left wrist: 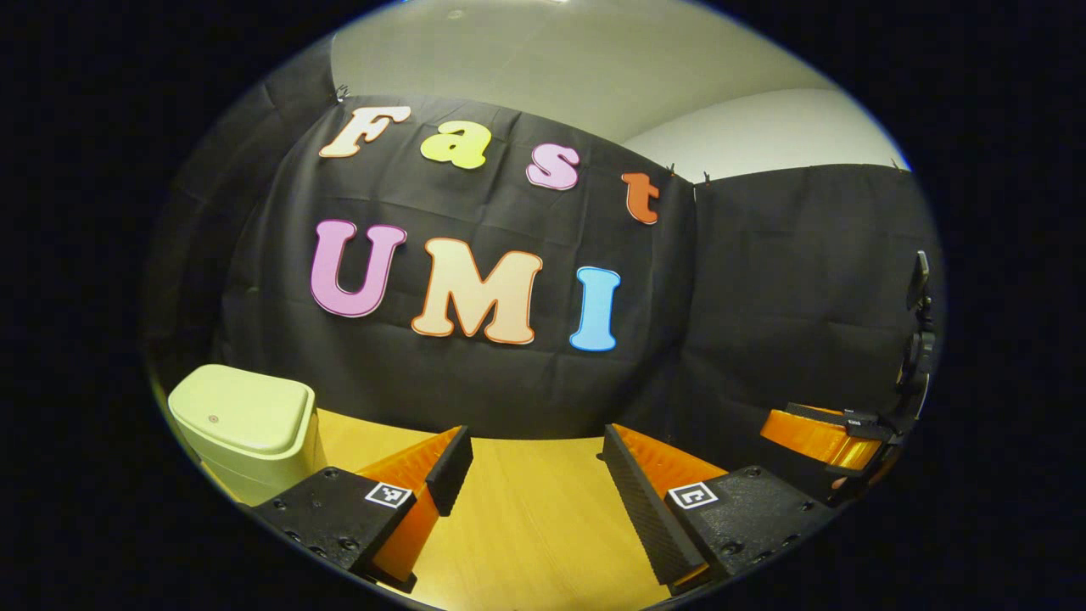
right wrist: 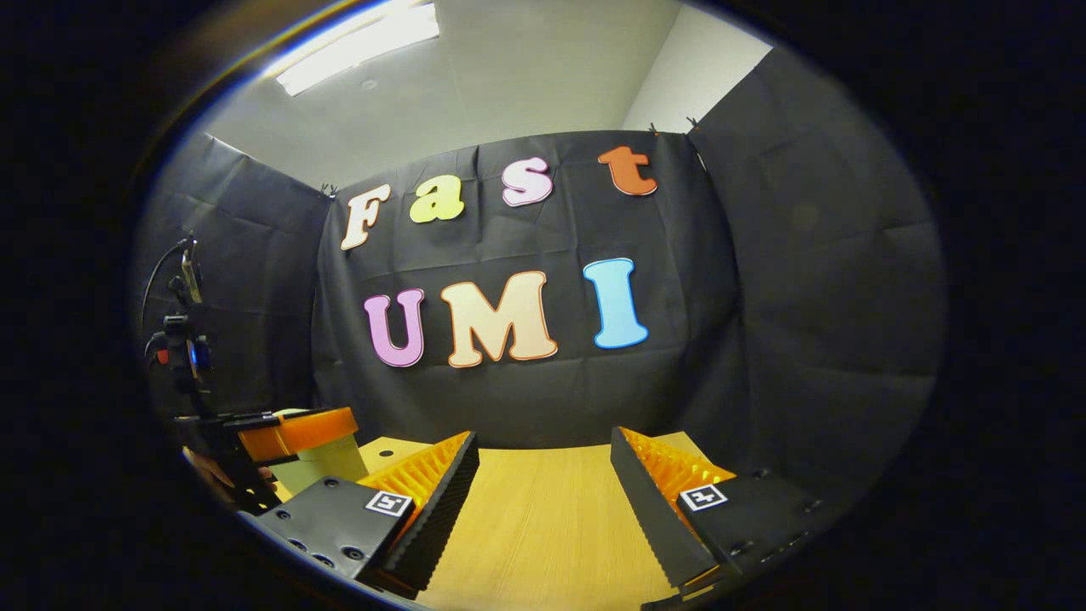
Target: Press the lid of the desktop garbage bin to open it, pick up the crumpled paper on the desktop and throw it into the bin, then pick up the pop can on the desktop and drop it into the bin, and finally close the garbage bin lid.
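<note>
The garbage bin (left wrist: pixel 246 424) is standing on the bench (left wrist: pixel 526 509) with its lid (left wrist: pixel 240 405) lying closed. In the left gripper view, the left gripper (left wrist: pixel 534 475) is hovering just right of the bin with its fingers standing well apart and gripping nothing. In the same view, the right gripper (left wrist: pixel 827 441) is showing far to the right of the bin. In the right gripper view, the right gripper (right wrist: pixel 543 484) is hovering over the bench (right wrist: pixel 543 526) with its fingers spread apart and empty; the left gripper (right wrist: pixel 293 433) is partly hiding the bin (right wrist: pixel 327 462).
</note>
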{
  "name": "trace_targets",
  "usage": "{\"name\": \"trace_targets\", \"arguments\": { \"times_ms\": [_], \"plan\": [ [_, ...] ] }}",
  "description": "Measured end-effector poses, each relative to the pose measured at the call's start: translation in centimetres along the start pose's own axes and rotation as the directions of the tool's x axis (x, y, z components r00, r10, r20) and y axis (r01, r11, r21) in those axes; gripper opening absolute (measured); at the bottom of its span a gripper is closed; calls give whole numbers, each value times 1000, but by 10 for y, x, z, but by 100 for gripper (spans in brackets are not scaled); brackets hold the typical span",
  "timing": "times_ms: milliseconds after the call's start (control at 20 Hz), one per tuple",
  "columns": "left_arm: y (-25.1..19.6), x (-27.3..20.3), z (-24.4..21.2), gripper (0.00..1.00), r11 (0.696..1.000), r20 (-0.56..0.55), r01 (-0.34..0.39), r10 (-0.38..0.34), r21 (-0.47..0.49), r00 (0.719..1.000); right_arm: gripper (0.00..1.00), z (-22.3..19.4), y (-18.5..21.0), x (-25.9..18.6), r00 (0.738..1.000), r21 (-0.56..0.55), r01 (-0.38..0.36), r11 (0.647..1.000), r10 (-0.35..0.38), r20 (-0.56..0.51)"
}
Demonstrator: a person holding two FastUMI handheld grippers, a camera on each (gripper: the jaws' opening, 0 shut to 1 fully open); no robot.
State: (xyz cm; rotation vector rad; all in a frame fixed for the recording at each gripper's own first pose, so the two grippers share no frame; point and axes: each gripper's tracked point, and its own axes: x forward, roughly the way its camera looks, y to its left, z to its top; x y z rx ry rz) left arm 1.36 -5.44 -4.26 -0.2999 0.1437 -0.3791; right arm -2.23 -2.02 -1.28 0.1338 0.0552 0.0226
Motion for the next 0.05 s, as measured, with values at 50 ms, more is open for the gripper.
{"name": "trace_targets", "arguments": {
  "times_ms": [50],
  "plan": [
    [-6,1,1,94,1000,6,17,-17,-19,1000,98,4,-4,-3,1000,-1,4,1000,-4,14]
  ]
}}
